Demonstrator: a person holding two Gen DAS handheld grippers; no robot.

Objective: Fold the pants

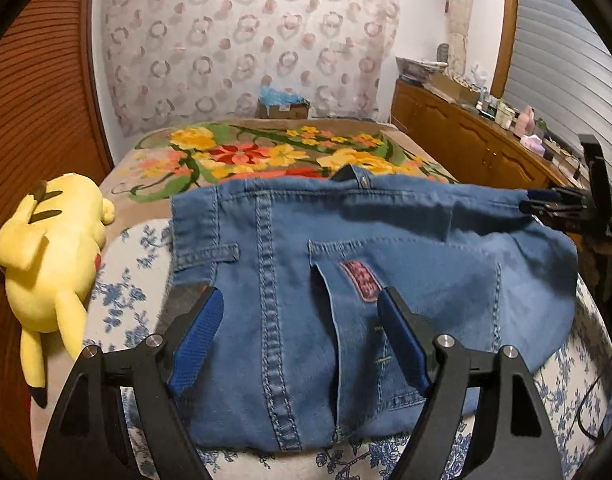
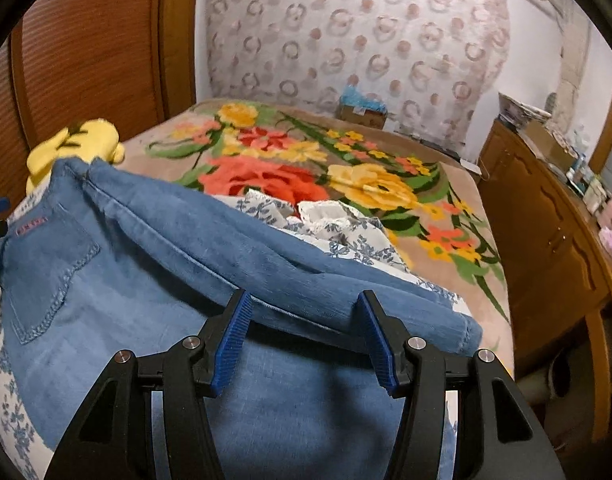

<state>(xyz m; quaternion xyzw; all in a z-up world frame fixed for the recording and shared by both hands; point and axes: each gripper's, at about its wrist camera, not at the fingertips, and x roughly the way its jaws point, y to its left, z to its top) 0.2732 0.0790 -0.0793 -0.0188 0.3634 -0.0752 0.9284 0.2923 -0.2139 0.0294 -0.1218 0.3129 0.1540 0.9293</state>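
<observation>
Denim pants (image 1: 385, 248): lying folded on my floral sheet (image 1: 126, 292).
Left gripper (image 1: 300, 340): hovering wide apart, gripping nothing.
Right gripper (image 2: 304, 338): hovering parted, empty, over the leg fold.

Left wrist cam: low and close over waist end of jeans (image 1: 345, 280), angled down, facing along bed (image 1: 266, 152) toward patterned curtain (image 1: 246, 40). Right wrist cam: equally close, over leg end, same general heading, tilted down. Shared between both: jeans, floral blanket, curtain, yellow plush (image 1: 54, 256), wooden cabinet (image 1: 465, 140) on right. Right gripper (image 1: 545, 204) visible at right edge of left view.
</observation>
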